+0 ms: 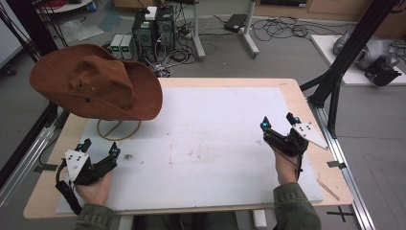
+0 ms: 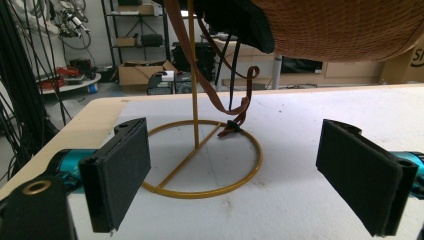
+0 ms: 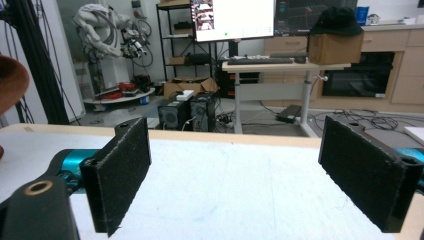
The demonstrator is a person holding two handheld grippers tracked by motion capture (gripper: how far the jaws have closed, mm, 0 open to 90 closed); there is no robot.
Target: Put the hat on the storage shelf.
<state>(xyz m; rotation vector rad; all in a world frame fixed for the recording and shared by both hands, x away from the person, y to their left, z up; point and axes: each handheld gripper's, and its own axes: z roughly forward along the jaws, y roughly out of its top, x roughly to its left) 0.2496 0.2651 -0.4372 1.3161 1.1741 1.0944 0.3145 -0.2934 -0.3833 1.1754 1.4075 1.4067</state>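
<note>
While the brown hat [image 1: 98,84] sits untouched on its gold wire stand [image 2: 200,165] at ten o'clock on the white table [image 1: 215,143], the work looks barely begun. The left gripper [image 1: 100,148], jaws spread wide and empty, faces the stand's base; the right gripper [image 1: 278,120] waits at three o'clock, equally open, holding nothing.

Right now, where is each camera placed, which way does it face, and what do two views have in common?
High view: above the person's side, looking down on the white table, both hands and open grippers.
Left gripper view: on the left gripper, facing the gold stand under the brown hat.
Right gripper view: on the right gripper, facing across the table towards a desk.
High and left gripper views share hat and stand.
</note>
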